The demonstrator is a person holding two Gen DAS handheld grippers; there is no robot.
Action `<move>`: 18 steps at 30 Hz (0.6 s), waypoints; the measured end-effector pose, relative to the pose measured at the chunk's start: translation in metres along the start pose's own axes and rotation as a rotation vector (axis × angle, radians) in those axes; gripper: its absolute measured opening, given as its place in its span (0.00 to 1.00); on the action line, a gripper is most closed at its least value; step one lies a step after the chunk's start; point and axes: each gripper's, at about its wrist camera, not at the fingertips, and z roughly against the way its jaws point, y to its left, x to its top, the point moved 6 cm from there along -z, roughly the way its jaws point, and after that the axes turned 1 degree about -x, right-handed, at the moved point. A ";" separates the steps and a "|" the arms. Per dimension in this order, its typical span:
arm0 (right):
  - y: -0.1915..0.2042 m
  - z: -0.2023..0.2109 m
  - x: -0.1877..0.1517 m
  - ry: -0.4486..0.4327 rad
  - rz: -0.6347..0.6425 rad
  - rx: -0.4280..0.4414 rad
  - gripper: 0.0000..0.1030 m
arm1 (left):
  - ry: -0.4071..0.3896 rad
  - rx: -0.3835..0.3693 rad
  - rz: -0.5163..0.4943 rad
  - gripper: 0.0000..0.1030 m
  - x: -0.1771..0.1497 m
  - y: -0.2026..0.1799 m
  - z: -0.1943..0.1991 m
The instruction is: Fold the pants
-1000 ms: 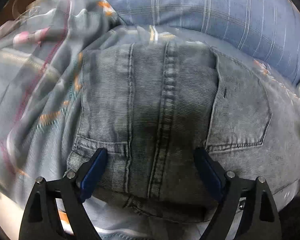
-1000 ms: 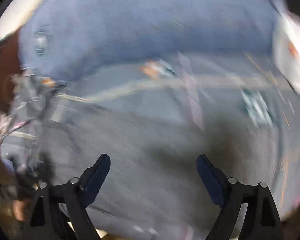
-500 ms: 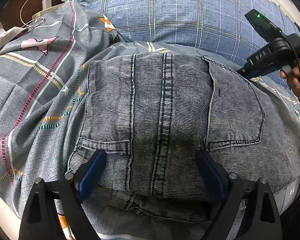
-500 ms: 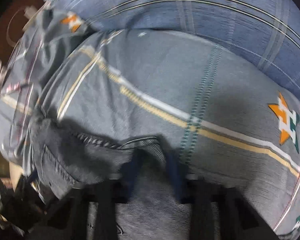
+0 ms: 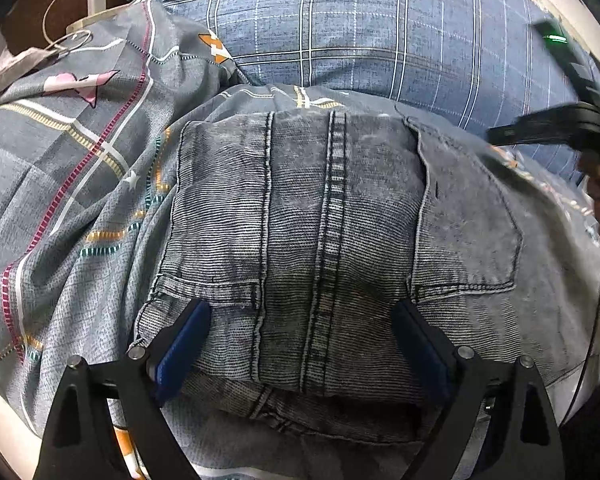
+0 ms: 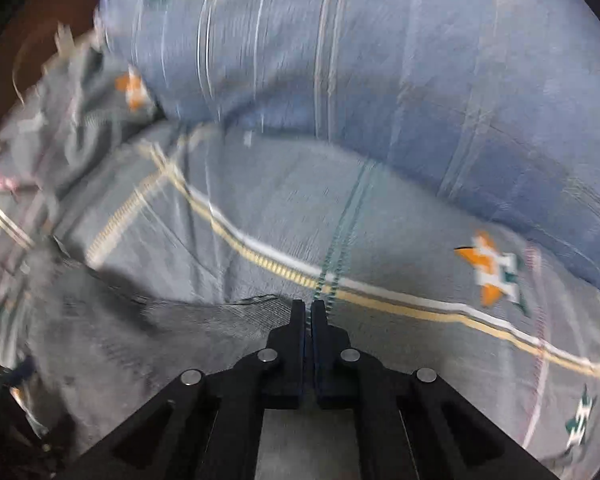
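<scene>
Grey denim pants lie folded into a compact block on the patterned bed sheet, back pockets and centre seam facing up. My left gripper is open, its blue pads straddling the near edge of the folded pants just above them. In the right wrist view my right gripper is shut with nothing visible between its jaws, at the right edge of the pants, over the sheet. That view is motion-blurred. The right gripper's body and the hand holding it also show in the left wrist view.
A blue plaid pillow lies beyond the pants, also in the right wrist view. A white charger and cable and a pinkish cloth sit at the far left by the dark headboard.
My right gripper has closed from wide open to shut while sweeping to the pants' right edge. My left gripper has stayed open over the pants' near edge.
</scene>
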 end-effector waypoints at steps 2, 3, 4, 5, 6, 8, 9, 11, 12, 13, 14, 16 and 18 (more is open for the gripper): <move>0.001 0.035 -0.020 -0.060 -0.063 0.083 0.04 | -0.027 -0.048 0.034 0.90 0.007 0.002 0.012; 0.003 0.047 -0.036 -0.074 -0.097 0.130 0.06 | -0.049 -0.060 0.050 0.90 0.012 0.003 0.018; 0.004 0.052 -0.053 -0.071 -0.123 0.159 0.08 | -0.080 -0.064 0.071 0.90 0.019 0.005 0.027; 0.005 0.053 -0.075 -0.053 -0.162 0.186 0.09 | -0.107 -0.069 0.079 0.90 0.030 0.005 0.036; 0.008 0.050 -0.097 -0.026 -0.193 0.211 0.10 | -0.114 -0.067 0.068 0.90 0.040 0.004 0.039; 0.013 0.037 -0.127 0.021 -0.204 0.225 0.10 | -0.139 -0.037 0.052 0.90 0.069 -0.001 0.045; 0.017 0.031 -0.141 0.037 -0.207 0.227 0.11 | -0.153 -0.025 0.047 0.90 0.082 -0.003 0.046; 0.018 0.031 -0.156 -0.006 -0.217 0.258 0.11 | -0.152 0.014 0.056 0.90 0.113 -0.009 0.045; 0.017 0.031 -0.159 -0.020 -0.228 0.274 0.11 | -0.148 0.007 0.079 0.90 0.125 -0.013 0.042; 0.013 0.031 -0.163 -0.026 -0.253 0.305 0.12 | -0.124 0.009 0.088 0.90 0.134 -0.017 0.032; 0.009 0.030 -0.167 -0.038 -0.282 0.341 0.12 | -0.077 0.040 0.067 0.90 0.136 -0.020 0.017; 0.001 0.028 -0.173 -0.055 -0.348 0.422 0.12 | 0.104 0.163 -0.009 0.90 0.114 -0.020 -0.032; -0.003 0.023 -0.175 -0.049 -0.392 0.475 0.12 | 0.225 0.142 0.050 0.99 0.069 -0.005 -0.071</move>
